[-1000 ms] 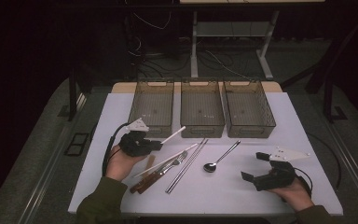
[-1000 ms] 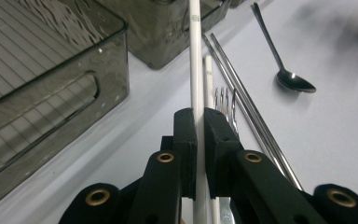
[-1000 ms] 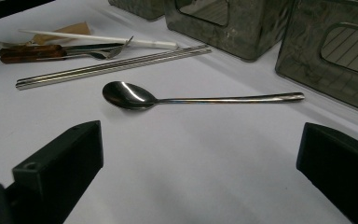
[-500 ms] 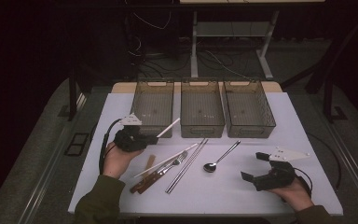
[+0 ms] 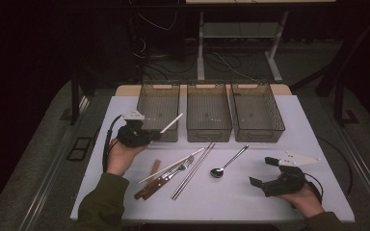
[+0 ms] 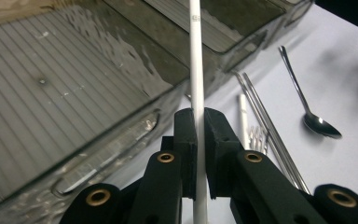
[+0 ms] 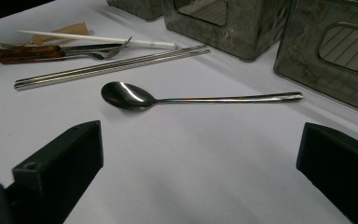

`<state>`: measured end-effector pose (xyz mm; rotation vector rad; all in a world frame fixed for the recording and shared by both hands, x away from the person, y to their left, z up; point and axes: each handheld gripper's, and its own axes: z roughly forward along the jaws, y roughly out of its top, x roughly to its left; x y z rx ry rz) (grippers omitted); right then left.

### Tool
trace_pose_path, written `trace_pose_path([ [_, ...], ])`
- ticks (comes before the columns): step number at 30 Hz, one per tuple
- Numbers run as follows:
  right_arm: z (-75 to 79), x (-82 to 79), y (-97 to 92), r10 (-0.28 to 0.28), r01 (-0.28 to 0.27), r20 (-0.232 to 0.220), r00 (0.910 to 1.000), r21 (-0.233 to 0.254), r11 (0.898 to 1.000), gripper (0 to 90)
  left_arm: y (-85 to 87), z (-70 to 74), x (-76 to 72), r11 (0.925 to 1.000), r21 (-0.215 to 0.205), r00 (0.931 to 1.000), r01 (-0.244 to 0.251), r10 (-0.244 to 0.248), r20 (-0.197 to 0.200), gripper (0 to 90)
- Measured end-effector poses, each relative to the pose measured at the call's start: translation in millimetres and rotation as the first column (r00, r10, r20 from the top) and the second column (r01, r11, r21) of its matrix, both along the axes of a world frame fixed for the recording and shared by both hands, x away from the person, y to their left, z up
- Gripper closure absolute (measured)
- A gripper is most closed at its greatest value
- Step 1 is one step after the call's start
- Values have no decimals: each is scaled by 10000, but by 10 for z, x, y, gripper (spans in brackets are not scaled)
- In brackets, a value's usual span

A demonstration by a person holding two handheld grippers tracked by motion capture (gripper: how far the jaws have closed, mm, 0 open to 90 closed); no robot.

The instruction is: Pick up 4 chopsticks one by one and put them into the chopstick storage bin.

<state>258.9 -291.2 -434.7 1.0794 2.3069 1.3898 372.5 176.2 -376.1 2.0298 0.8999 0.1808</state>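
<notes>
My left gripper [image 5: 150,135] is shut on a white chopstick [image 5: 171,123] and holds it over the near edge of the left bin [image 5: 158,107]. In the left gripper view the white chopstick [image 6: 196,79] runs up between the closed jaws above the left bin [image 6: 65,88]. A second white chopstick [image 5: 171,166] lies on the table beside a fork [image 5: 180,167] and a wooden-handled knife [image 5: 151,186]. My right gripper [image 5: 262,172] rests open at the right, near the spoon [image 5: 229,161]. The spoon [image 7: 168,98] lies ahead of its wide-apart jaws.
Three clear bins stand in a row at the back: left, middle [image 5: 209,110] and right [image 5: 256,112]. A pair of metal chopsticks [image 5: 192,171] lies on the white table [image 5: 231,202]. A brown paper sleeve [image 5: 153,168] lies by the knife.
My left gripper has moved away from the cutlery pile toward the left bin, carrying the white chopstick with it. The right gripper has stayed put.
</notes>
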Motion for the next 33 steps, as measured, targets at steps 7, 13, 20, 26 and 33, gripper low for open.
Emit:
trace_pose_path([
  [7,-1,2,-1,2,-2,0,10000,10,10000,7,8,48,130,9999,-28,9999,-146,146,-31,841],
  [13,-1,2,-2,-6,6,-3,10000,13,10000,7,-12,130,247,9998,45,9998,-178,178,28,841],
  [20,2,-4,-11,-53,53,39,10000,71,10000,7,-72,222,410,9991,326,9995,-286,282,126,841],
  [26,7,-11,-29,-126,125,55,9999,152,9998,8,-106,257,591,9977,474,9988,-489,484,109,841],
  [33,6,1,-25,-176,176,-2,9998,185,9997,7,-158,293,820,9946,659,9968,-803,803,21,841],
])
